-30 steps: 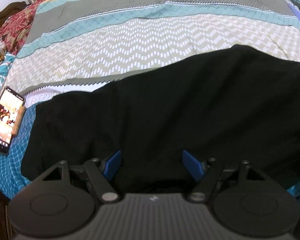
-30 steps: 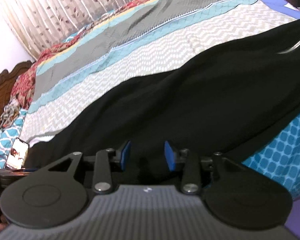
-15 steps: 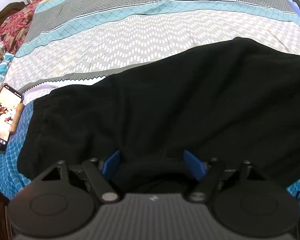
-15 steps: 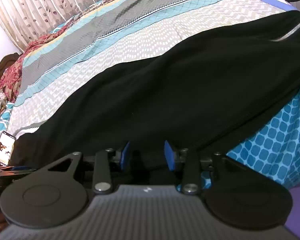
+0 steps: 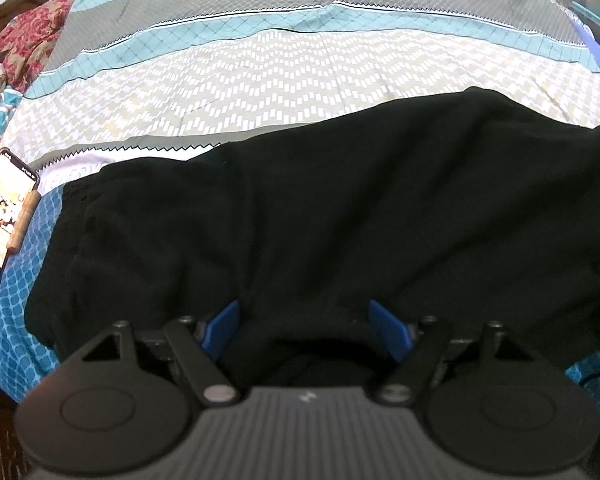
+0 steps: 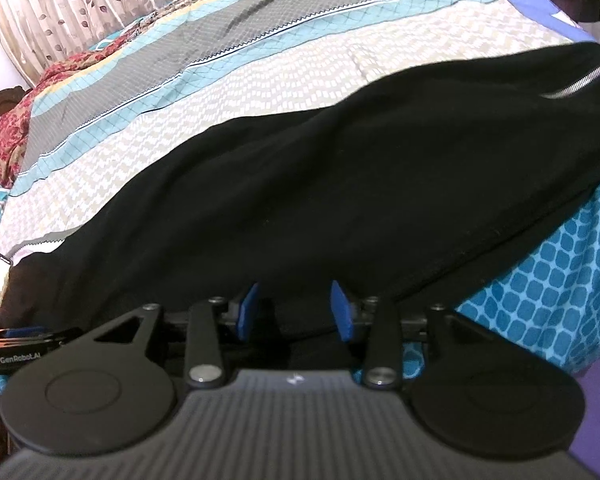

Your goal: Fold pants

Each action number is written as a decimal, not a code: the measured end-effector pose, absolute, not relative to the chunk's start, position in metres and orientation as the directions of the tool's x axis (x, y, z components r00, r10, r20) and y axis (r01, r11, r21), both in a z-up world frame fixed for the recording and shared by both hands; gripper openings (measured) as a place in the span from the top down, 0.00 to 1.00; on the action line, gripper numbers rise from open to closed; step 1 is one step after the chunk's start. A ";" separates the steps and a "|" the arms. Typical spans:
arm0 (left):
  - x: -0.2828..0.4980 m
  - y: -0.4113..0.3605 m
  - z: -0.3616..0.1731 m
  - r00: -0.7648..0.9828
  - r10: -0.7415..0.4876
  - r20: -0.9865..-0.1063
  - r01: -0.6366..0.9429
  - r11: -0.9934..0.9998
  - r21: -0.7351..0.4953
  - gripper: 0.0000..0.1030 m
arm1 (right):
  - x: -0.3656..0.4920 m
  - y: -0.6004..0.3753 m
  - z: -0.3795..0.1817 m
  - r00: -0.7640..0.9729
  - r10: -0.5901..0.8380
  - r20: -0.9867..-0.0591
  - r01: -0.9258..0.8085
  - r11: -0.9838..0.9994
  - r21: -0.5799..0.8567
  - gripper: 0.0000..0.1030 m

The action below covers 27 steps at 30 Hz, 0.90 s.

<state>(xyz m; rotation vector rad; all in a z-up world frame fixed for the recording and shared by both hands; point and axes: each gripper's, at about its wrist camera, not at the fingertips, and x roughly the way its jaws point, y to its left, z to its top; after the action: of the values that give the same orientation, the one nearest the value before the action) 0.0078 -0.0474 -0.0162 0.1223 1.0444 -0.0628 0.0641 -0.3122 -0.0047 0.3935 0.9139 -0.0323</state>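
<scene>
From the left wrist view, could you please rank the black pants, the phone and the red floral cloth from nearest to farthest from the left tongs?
1. Black pants: right at the left tongs, cloth between them.
2. Phone: left edge of the bed.
3. Red floral cloth: far upper left, by the headboard.

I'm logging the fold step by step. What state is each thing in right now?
Pants: spread flat on the bed, near edge bunched between both grippers' fingers.
Zipper: looks closed.
Phone: screen lit, face up on the bedspread.
Left gripper: jaws wide, cloth between them.
Right gripper: jaws opening, cloth between them.
</scene>
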 end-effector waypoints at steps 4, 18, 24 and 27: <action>0.004 -0.044 -0.014 0.503 -0.012 -0.864 0.105 0.993 0.047 0.28 | 0.065 -0.298 0.002 0.626 0.167 -0.762 0.125 0.943 0.309 0.58; 0.003 -0.031 -0.013 0.481 -0.076 -0.874 0.102 0.994 -0.030 0.28 | 0.073 -0.263 -0.018 0.510 0.239 -0.826 0.000 0.961 0.278 0.57; 0.003 -0.026 -0.008 0.457 -0.106 -0.883 0.085 0.994 -0.076 0.28 | 0.065 -0.266 -0.017 0.510 0.250 -0.823 -0.007 0.958 0.287 0.57; 0.002 -0.028 -0.002 0.468 -0.103 -0.878 0.087 0.994 -0.070 0.29 | 0.066 -0.260 -0.014 0.511 0.269 -0.816 -0.007 0.951 0.309 0.58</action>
<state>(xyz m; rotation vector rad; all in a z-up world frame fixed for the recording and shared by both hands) 0.0020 -0.0277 -0.0017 -0.0159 1.0771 -0.1162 0.0662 -0.2598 -0.0145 0.2815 1.0244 0.1690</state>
